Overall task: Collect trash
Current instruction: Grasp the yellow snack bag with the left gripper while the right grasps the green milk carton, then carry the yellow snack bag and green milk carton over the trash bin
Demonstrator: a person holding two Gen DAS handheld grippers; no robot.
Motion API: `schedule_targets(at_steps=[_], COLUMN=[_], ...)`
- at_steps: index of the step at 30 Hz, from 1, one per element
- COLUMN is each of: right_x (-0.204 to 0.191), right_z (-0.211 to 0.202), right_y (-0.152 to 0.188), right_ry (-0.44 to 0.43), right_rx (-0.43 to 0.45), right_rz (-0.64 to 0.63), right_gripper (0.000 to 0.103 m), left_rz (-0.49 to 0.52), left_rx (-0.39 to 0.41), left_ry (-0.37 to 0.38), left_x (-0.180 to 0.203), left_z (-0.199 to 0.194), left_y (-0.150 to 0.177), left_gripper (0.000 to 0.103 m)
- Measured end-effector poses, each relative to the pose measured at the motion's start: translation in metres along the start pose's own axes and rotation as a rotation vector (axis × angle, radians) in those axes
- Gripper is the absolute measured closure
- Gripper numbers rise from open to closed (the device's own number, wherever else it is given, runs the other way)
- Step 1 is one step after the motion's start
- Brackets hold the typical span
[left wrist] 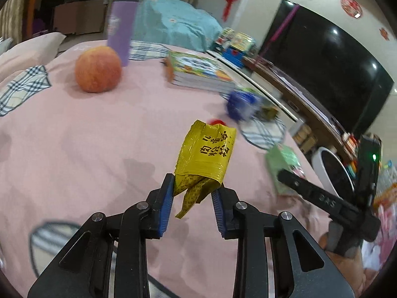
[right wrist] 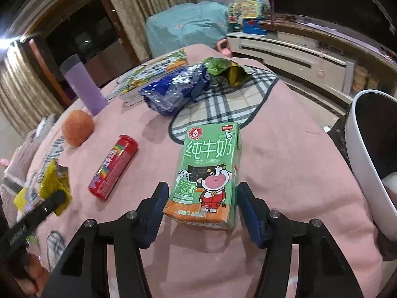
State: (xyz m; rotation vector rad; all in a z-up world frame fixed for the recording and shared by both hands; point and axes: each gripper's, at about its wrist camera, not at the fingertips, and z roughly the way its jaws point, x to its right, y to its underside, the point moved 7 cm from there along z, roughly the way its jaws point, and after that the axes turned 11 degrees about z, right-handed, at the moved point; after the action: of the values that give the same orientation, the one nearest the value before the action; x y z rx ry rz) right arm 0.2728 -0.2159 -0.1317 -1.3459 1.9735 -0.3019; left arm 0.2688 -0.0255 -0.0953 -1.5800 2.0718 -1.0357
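Left wrist: left claw clamped on yellow wrapper, lifted above pink bench; apple far behind.
Right wrist: right claw apart, straddling milk carton lying on bench, pads not touching; white bin at right.

I see warm, dimmish indoor light. A lamp flares at nine o'clock, spots glare on the TV. The bottle and blue bag smear with motion; fisheye edges bend and blacken.

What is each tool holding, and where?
Left tool pinches the yellow wrapper by its crumpled bottom end. Right tool straddles the milk carton, not gripping.
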Motion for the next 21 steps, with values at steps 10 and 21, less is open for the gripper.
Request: schedule_targets(at_steps=[10, 21], right_x=[0.036, 0.064], right_z=[-0.066, -0.110], right_y=[-0.002, -0.007], right_ry=[-0.124, -0.169], right_rx=[0.036, 0.113], right_rz=[0.039, 0.094], right_gripper=[0.046, 0.046], left_rz=[0.062, 0.152], left_rx=[-0.060, -0.081], left_ry=[0.082, 0.150], left_x=[0.077, 0.133], left_z=[0.008, 0.006], left_y=[0.014, 0.011], left_gripper=[0.075, 0.075])
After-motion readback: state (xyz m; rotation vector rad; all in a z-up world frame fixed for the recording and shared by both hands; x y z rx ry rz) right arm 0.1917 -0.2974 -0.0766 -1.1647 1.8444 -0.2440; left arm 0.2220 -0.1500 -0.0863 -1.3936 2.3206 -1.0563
